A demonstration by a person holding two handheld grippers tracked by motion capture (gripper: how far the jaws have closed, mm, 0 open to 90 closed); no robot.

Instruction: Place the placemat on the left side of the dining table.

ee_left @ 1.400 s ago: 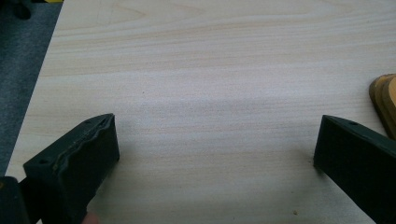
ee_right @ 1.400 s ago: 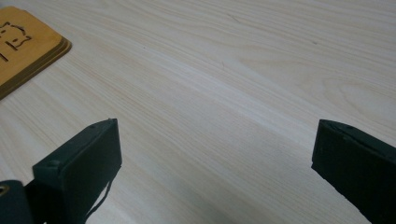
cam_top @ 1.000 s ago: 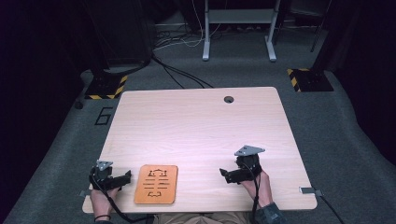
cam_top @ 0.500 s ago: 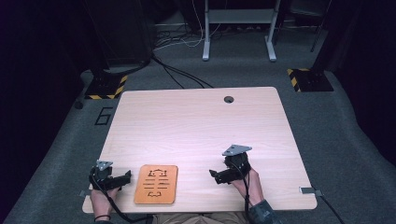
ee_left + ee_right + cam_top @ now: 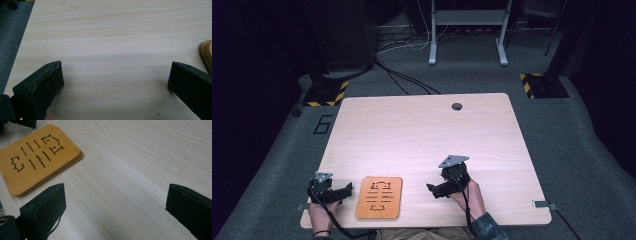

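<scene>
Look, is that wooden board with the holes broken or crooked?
No. The flat orange-brown wooden board lies flat and whole on the pale wooden table. Its slots look cut on purpose. Nothing is spilled.

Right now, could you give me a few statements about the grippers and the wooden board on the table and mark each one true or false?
1. The wooden board lies flat near the table's near edge, between the two grippers. True.
2. The right gripper is shut on the board. False: its jaws stand wide apart over bare table, the board off to their side.
3. The board has slots and shapes cut through its top. True.
4. The left gripper holds the board off the table. False: its jaws are open and empty, with the board's edge just beside them.
5. A round hole sits near the table's far edge. True.
</scene>
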